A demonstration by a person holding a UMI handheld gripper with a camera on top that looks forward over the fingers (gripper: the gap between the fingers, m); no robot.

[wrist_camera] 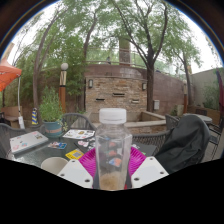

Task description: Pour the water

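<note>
— Outdoors, a patio: trees overhead, a stone fireplace (116,88) behind, and a cluttered table (60,155) in front with papers and small coloured items on it.

— Where's the thing being poured from?

— A clear plastic bottle (113,150) with a white cap stands upright right between the fingers of the gripper (112,172). Its long axis runs straight up, cap at the top, level with the fireplace's base behind it.

— Are the jaws on it?

— They look drawn in against it. The magenta pads (88,160) sit at either side of the bottle's lower body with no gap that I can make out, so I judge it clamped and carried.

— And where would the water go?

— A pale cup (55,165) shows near the table's near edge, just left of the left finger and lower than the bottle's cap. That's the relation that matters: the receiver lies to the left of the jaws, so a pour would call for carrying the bottle over and tipping its top leftward.

— Is the cap off?

— It appears on, which would block any pour.

— Anything else nearby?

— A dark chair (185,140) to the right, a potted plant (50,108) at the far left.
</note>
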